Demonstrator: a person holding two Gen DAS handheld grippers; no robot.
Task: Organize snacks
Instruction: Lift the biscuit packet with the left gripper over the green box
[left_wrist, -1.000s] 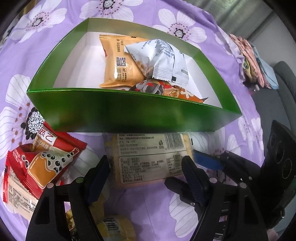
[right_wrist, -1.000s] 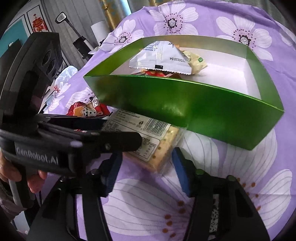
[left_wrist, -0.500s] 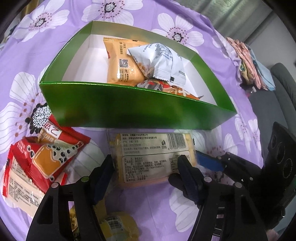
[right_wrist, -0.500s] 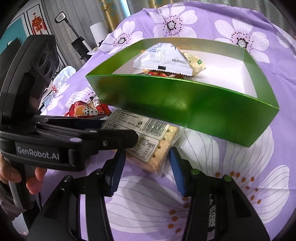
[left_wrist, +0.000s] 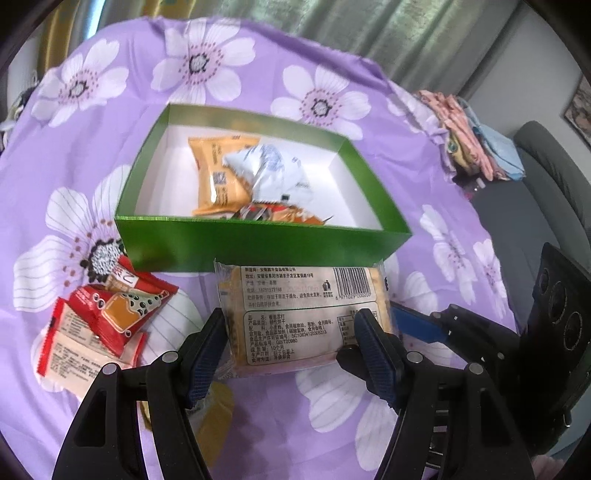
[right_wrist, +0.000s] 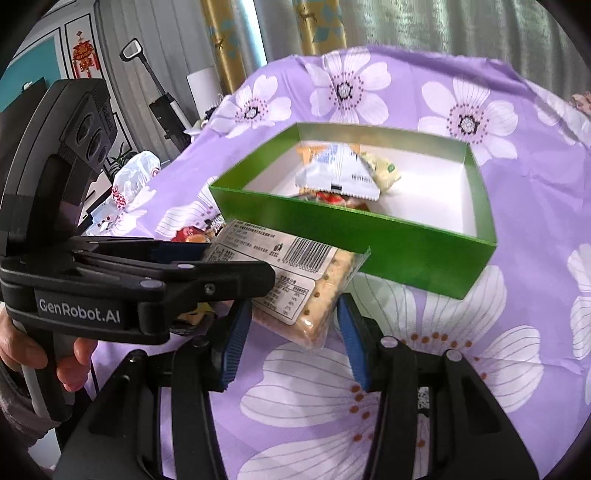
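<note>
A cracker pack (left_wrist: 301, 314) with a white label is held in my left gripper (left_wrist: 291, 338), whose blue pads press its two sides; it is lifted off the cloth in front of the green box (left_wrist: 258, 240). The right wrist view shows the pack (right_wrist: 295, 284) raised and the left gripper's fingers (right_wrist: 207, 280) closed on it. My right gripper (right_wrist: 291, 336) is open just below and behind the pack, not touching it. The box (right_wrist: 369, 236) holds an orange packet (left_wrist: 218, 177), a white packet (left_wrist: 269, 173) and others.
Red snack packets (left_wrist: 107, 314) lie on the purple flowered cloth left of the pack. A yellow packet (left_wrist: 214, 413) lies under my left gripper. The table's edge and a folded pile of cloth (left_wrist: 469, 133) are at the far right.
My left gripper has closed on the cracker pack and lifted it off the cloth. Both grippers have pulled up and back from the box.
</note>
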